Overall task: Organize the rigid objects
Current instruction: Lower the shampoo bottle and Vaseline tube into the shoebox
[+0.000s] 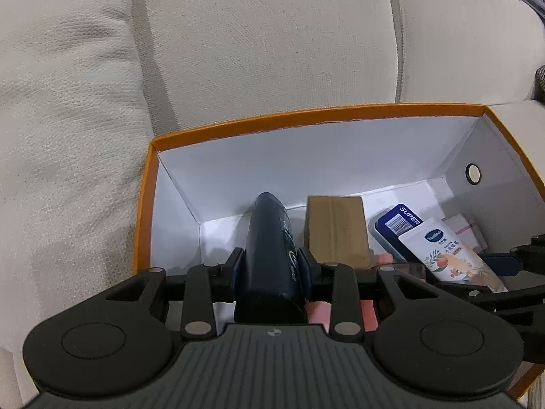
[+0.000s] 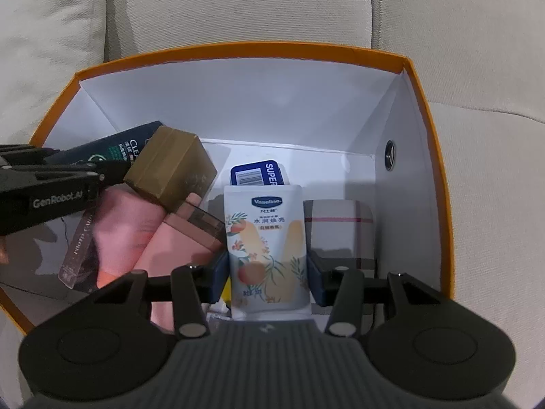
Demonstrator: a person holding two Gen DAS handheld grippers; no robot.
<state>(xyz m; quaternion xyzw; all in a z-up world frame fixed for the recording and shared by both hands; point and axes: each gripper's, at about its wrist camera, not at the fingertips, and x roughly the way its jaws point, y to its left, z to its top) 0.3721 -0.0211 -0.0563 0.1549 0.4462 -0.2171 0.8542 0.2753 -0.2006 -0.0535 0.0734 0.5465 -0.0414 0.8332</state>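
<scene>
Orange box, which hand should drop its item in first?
Probably left. The left tool holds the dark bottle above bare floor in the orange box; the right tool, gripping the Vaseline tube, hangs over clutter.

The left wrist view looks forward and downward along the left gripper [image 1: 269, 266] from the near left rim of the orange box [image 1: 143, 211], close in, facing the sofa backrest [image 1: 255, 34]. The right wrist view looks forward and more steeply down along the right gripper [image 2: 267, 274] from the near rim of the same box, also close in, with the left gripper entering at its left edge. Both views share the box interior: the dark bottle [image 1: 269, 259], brown carton [image 1: 335, 228], Vaseline tube [image 2: 265, 248] and blue barcode pack [image 2: 257, 174].
</scene>
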